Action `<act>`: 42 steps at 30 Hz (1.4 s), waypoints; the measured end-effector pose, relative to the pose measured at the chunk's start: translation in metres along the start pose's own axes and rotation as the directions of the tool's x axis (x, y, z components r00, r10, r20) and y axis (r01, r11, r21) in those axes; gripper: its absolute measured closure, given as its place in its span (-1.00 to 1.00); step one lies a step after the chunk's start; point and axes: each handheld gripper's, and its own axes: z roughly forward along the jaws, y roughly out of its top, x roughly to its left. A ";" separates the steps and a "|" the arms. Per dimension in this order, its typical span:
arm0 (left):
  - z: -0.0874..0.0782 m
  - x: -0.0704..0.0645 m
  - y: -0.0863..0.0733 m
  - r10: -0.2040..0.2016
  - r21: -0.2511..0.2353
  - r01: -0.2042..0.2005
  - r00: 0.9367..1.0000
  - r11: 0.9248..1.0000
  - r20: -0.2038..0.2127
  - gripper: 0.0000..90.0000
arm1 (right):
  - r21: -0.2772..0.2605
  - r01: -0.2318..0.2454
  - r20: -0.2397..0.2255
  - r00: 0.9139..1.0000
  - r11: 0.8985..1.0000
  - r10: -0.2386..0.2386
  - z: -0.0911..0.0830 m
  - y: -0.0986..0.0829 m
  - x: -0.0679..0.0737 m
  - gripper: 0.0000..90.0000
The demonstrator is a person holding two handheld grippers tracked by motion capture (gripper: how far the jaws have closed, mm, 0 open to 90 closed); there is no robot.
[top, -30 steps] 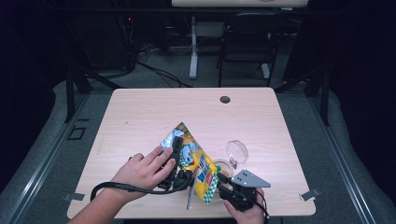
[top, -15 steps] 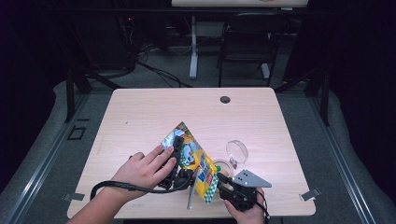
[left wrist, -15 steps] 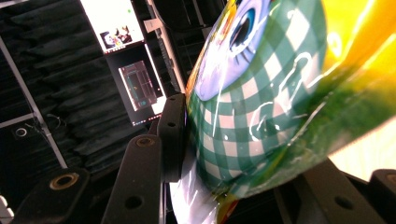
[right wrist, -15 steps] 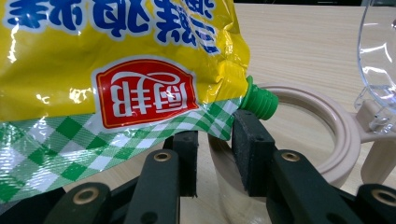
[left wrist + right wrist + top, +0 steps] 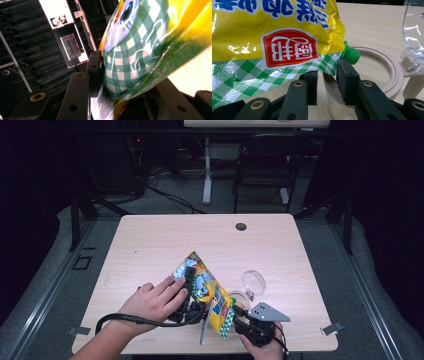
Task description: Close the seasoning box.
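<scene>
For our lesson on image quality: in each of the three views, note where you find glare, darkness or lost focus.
High view: the table is evenly lit, its surroundings nearly black. Left gripper view: white glare streaks the pouch, so close that its yellow part blurs, and the bright patch at lower right is washed out. Right gripper view: small glints on the pouch; the green spout is sharp, the clear lid shows reflections.

Two black two-jaw grippers are seen near the table (image 5: 150,240) front edge. The left gripper (image 5: 192,307) trails a black cable looped beside the bare forearm; no sleeve is worn. The right gripper (image 5: 245,322) is topped by a grey three-cornered plate. Brass-ringed screws are set in the jaw arms, tipped with black rectangular pads (image 5: 345,80).
</scene>
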 end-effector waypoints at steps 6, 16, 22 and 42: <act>0.000 0.001 -0.001 -0.008 -0.007 0.008 1.000 1.000 0.010 0.50 | -0.007 0.022 0.017 1.000 1.000 -0.022 -0.001 0.000 0.001 0.53; 0.000 0.002 -0.002 -0.004 -0.001 0.004 1.000 1.000 0.023 0.51 | -0.012 0.057 0.043 0.997 0.998 -0.057 -0.001 0.000 0.006 0.50; 0.000 0.004 -0.003 -0.007 -0.004 0.008 0.999 1.000 0.033 0.51 | -0.008 0.038 0.027 0.999 0.999 -0.037 -0.003 0.001 0.004 0.53; -0.001 0.006 -0.002 -0.006 -0.003 0.006 0.999 1.000 0.035 0.51 | 0.001 0.004 0.023 1.000 1.000 -0.004 -0.004 0.003 0.002 0.72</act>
